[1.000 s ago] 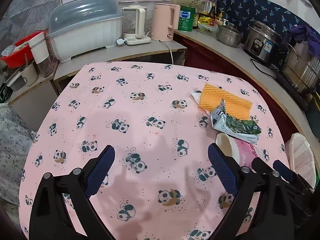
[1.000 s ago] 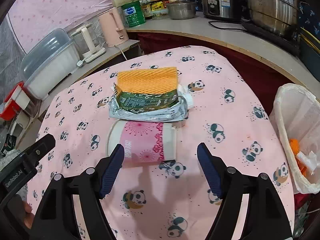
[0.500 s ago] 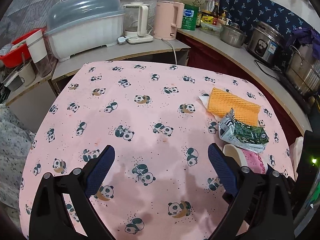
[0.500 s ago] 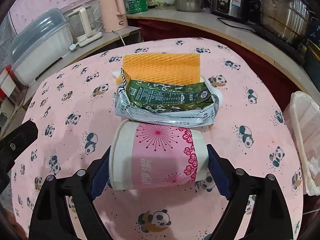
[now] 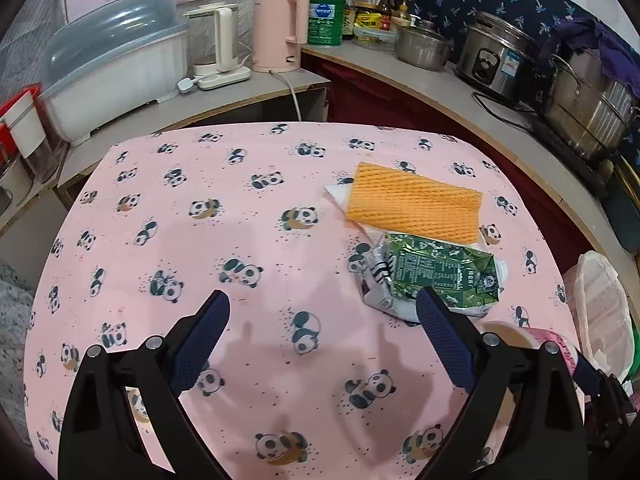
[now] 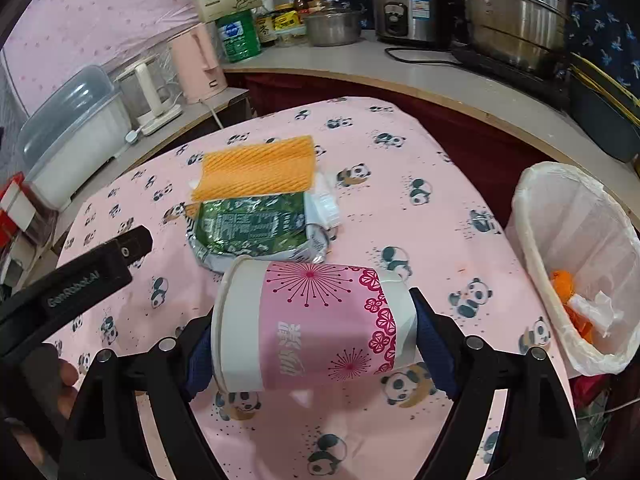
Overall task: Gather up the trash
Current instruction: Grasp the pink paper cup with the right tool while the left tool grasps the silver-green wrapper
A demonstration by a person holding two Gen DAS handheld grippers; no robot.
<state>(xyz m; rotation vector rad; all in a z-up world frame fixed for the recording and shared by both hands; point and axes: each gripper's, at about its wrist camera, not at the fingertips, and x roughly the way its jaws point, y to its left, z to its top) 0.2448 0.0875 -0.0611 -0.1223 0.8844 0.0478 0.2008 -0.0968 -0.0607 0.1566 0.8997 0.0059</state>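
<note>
Right gripper (image 6: 314, 344): clamped on the cup (image 6: 316, 326), held sideways off the table (image 6: 400, 128).
Left gripper (image 5: 322, 340): spread wide, empty, over bare cloth.
Carton (image 6: 250, 232): just beyond the cup, under the orange net (image 6: 256, 170).
Bin (image 6: 580, 264): beside the table's right edge.

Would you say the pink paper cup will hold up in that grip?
The paper cup looks thin-walled and probably light, so the right gripper, squeezing rim and base, could crumple it. Lying sideways, it would likely roll if dropped on the tablecloth.
</note>
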